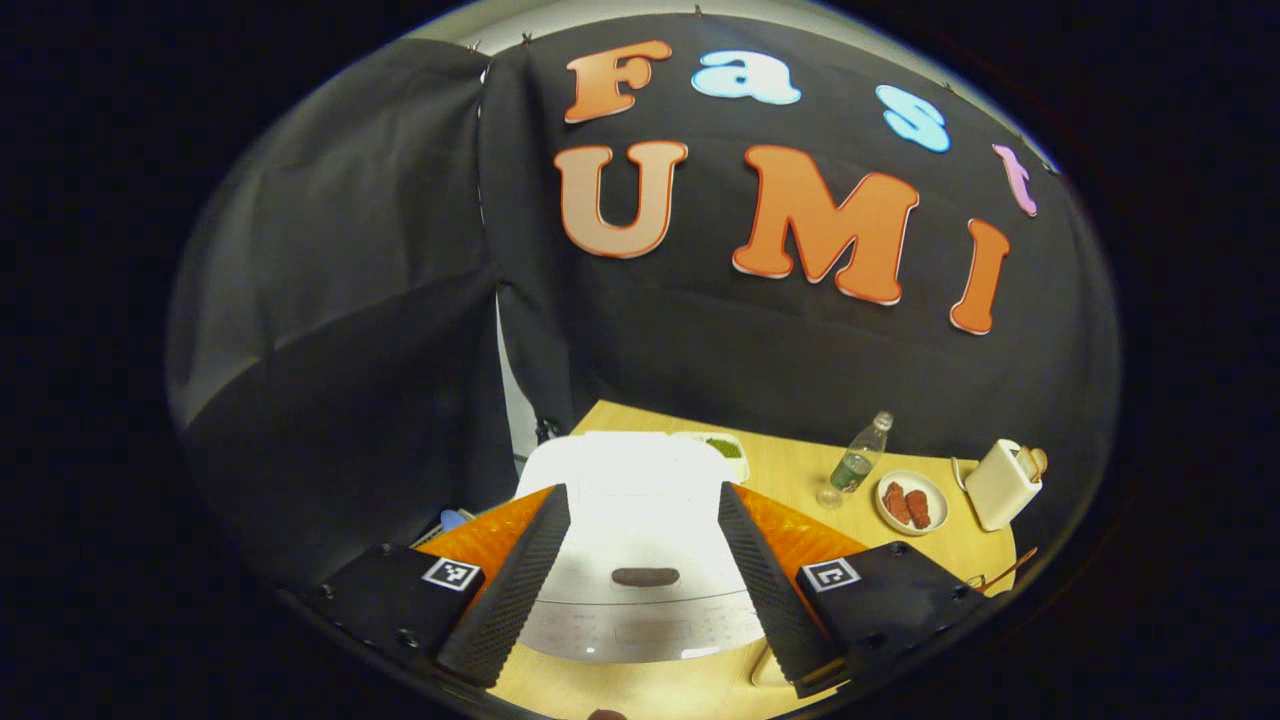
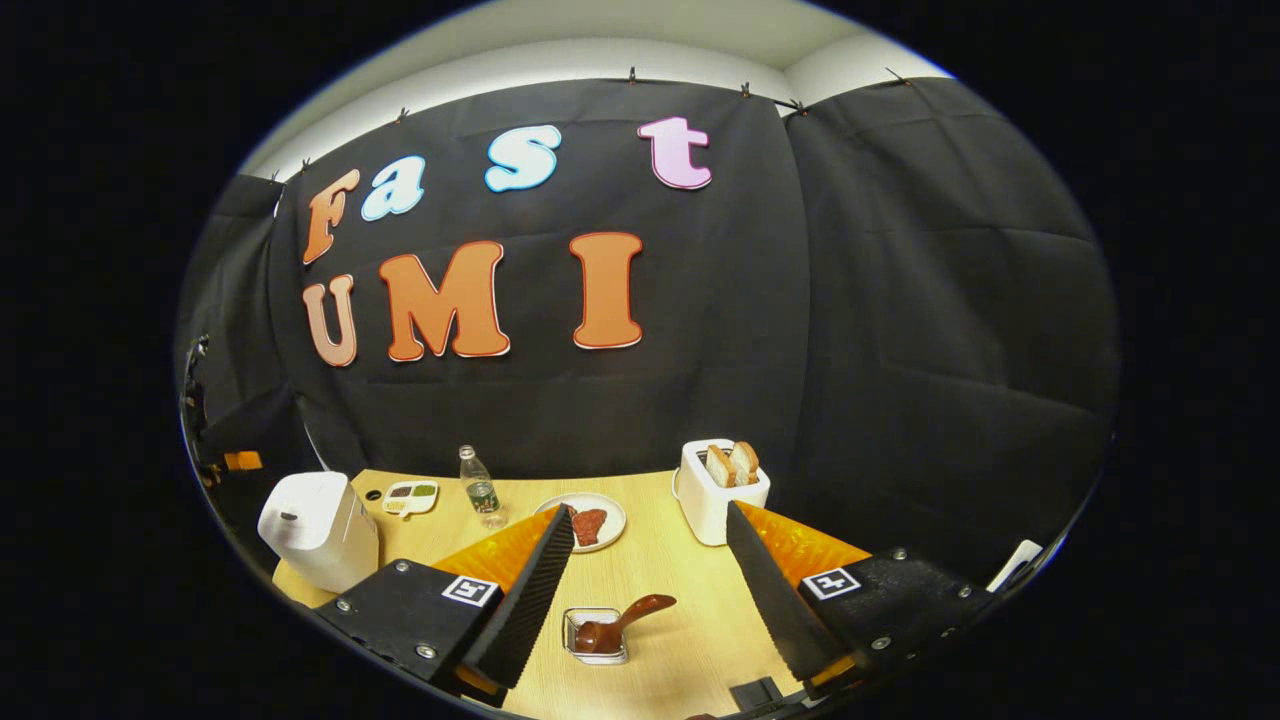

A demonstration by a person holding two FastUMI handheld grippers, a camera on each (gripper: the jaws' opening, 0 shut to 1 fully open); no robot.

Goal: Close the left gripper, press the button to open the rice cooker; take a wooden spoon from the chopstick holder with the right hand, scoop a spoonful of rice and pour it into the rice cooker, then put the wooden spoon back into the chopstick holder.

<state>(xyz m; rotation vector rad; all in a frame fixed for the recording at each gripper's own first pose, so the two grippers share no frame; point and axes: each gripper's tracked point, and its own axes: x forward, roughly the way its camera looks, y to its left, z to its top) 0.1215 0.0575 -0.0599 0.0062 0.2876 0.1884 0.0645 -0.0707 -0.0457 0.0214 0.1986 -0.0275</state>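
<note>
Gaping jaws of left gripper [image 1: 645,575] flanking closed rice cooker [image 1: 630,500], button [image 1: 645,577] between.

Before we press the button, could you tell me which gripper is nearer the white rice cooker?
Left gripper: it hovers directly over the white rice cooker, jaws open. Right gripper is farther off.

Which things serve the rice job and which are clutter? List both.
Job: closed white rice cooker; its dark oval button; dark brown wooden spoon; small square holder.
Clutter: white toaster; clear plastic bottle; round white plate; divided sauce dish.
</note>
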